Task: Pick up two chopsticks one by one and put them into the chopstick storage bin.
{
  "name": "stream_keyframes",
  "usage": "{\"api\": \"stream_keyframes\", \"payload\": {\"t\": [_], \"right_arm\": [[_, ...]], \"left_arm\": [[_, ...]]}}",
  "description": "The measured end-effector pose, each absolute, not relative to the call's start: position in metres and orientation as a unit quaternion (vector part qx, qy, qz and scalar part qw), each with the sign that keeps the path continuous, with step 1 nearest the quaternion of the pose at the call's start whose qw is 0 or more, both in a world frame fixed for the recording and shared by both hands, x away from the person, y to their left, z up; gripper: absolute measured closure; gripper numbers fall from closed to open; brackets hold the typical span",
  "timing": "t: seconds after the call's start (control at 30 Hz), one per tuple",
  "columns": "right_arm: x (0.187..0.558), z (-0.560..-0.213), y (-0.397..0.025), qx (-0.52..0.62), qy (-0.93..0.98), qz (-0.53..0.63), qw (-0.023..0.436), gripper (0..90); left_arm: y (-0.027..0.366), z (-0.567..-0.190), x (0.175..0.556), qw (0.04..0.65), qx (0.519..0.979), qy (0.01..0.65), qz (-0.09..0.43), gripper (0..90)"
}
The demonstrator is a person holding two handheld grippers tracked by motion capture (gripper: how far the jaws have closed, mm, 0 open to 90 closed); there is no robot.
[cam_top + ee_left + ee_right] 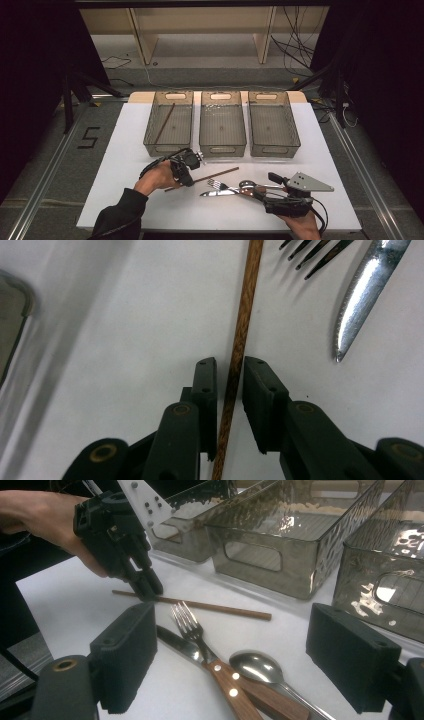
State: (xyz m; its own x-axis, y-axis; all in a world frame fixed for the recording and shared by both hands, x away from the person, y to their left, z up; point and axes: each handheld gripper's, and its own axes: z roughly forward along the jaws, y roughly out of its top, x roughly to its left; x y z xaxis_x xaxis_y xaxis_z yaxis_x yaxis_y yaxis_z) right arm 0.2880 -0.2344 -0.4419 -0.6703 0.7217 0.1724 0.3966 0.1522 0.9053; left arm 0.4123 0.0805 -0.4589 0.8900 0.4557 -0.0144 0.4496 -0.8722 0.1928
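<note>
A brown wooden chopstick (210, 176) (245, 305) (215, 606) lies flat on the white table (125, 150). My left gripper (185, 182) (230, 365) (147, 592) points down over the chopstick's left part. Its jaws straddle the stick with thin gaps on both sides, so it is open. Just right of it lie a fork (216, 184) (187, 622), a knife (215, 193) (365, 295) and a spoon (247, 184) (255, 666), the fork and knife with wooden handles. My right gripper (264, 185) (227, 627) stands wide open low over those handles, gripping nothing.
Three smoky clear bins stand side by side at the table's far edge: left (165, 146), middle (222, 148), right (275, 148). A second chopstick (164, 122) leans inside the left bin. A cable trails from each gripper. Shelving and cables lie beyond the table.
</note>
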Motion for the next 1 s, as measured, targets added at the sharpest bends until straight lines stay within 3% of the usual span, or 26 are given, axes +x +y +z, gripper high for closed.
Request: {"api": "stream_keyframes", "payload": {"t": [0.5,1.0], "right_arm": [[0.2876,-0.4418,-0.2336,0.374,0.744,0.532,0.154,21.2],[0.2876,-0.4423,-0.2333,0.374,0.745,0.531,0.153,21.3]], "left_arm": [[0.0772,-0.4586,0.4099,0.088,0.974,0.206,0.018,83.8],[0.0864,-0.4532,0.4100,0.118,0.974,0.194,0.022,85.1]]}}
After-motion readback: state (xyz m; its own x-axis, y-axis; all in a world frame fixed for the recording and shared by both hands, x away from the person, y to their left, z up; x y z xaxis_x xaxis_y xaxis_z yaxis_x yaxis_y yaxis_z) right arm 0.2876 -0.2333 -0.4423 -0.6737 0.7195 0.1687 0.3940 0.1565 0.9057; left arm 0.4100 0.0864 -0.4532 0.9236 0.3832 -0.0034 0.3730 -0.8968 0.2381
